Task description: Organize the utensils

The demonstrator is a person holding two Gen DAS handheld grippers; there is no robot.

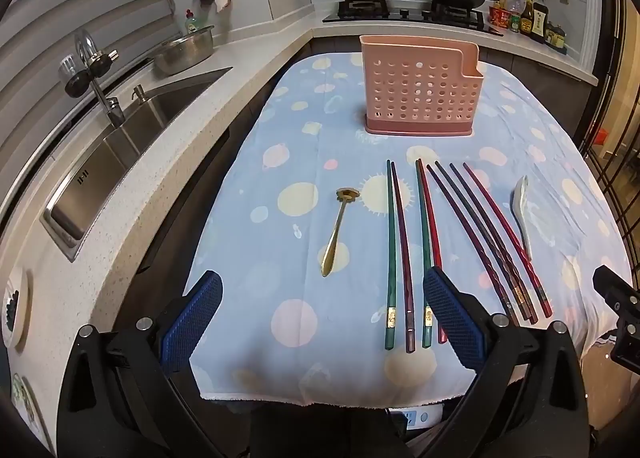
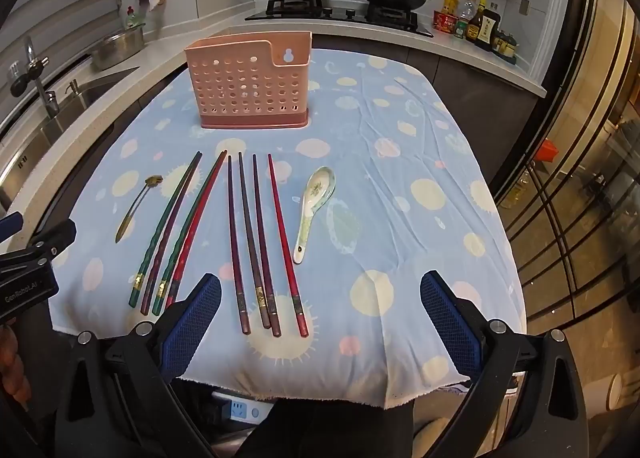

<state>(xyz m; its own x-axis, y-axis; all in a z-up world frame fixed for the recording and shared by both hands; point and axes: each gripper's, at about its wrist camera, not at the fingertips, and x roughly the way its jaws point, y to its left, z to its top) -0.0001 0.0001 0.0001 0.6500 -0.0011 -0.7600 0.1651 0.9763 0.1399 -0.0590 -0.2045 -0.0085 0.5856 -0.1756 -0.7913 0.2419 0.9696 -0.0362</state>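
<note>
The only words I can make out are "GenRobot.AI", in pale letters on the black body of my left gripper (image 2: 28, 278), seen from the right wrist view at the far left edge. The sauce bottles (image 2: 478, 24) on the counter right of the stove (image 2: 340, 16) carry labels, but the print is too small for me to read. The gold bands on the chopsticks (image 2: 256, 242) are likewise unreadable.
</note>
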